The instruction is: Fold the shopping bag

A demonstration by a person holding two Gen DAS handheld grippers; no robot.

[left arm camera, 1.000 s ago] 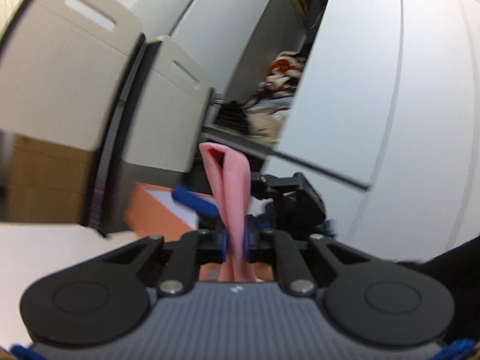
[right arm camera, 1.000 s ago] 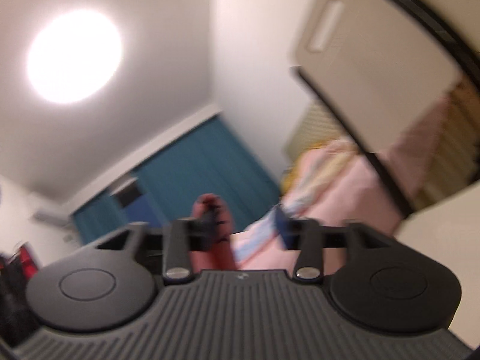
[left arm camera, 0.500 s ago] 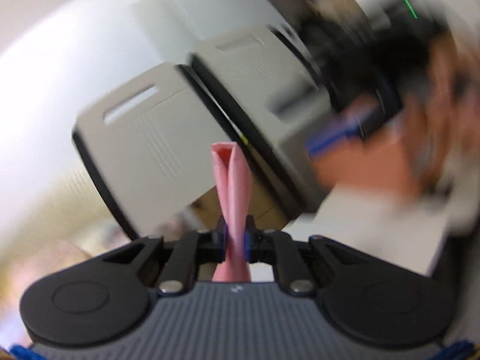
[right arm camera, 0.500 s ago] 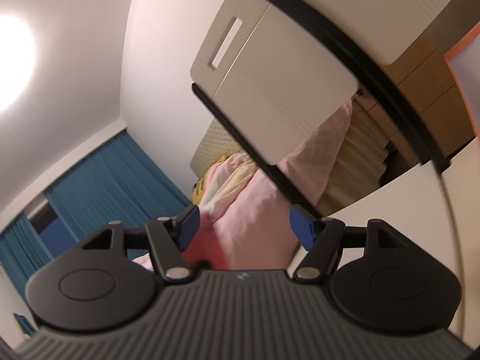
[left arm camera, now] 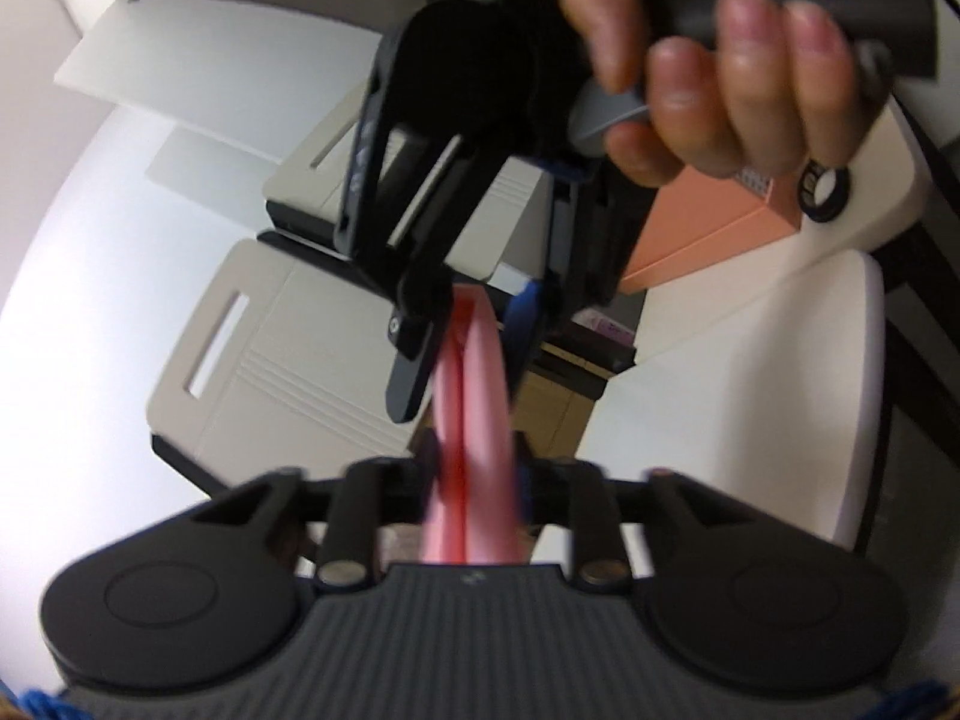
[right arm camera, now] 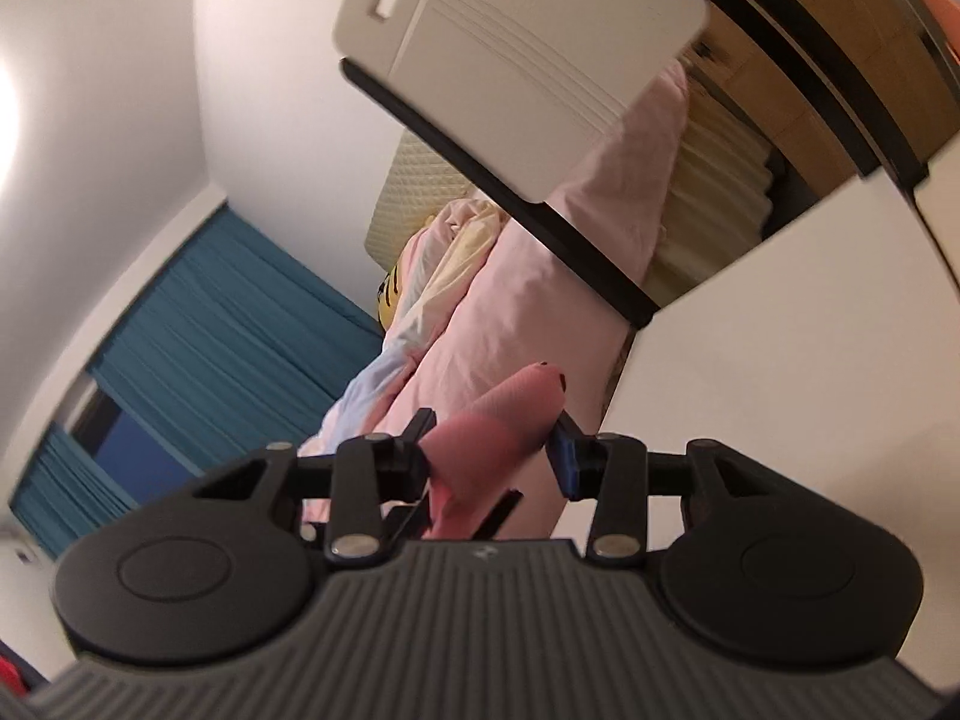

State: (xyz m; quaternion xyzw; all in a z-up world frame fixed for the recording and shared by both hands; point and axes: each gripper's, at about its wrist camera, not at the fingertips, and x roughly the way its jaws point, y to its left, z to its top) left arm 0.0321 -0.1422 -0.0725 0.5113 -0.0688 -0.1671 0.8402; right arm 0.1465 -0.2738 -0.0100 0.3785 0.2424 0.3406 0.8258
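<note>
Between the two grippers, held off the white table (left arm camera: 750,360), hangs the pink bag strap (left arm camera: 474,420); left gripper (left arm camera: 474,468) is opening, strap slack between its jaws; right gripper (left arm camera: 474,324), in a hand (left arm camera: 708,60), is closing round the loop's far end; pads apparently not yet pressing; looks like a handover, so the strap stays taut for folding.
</note>
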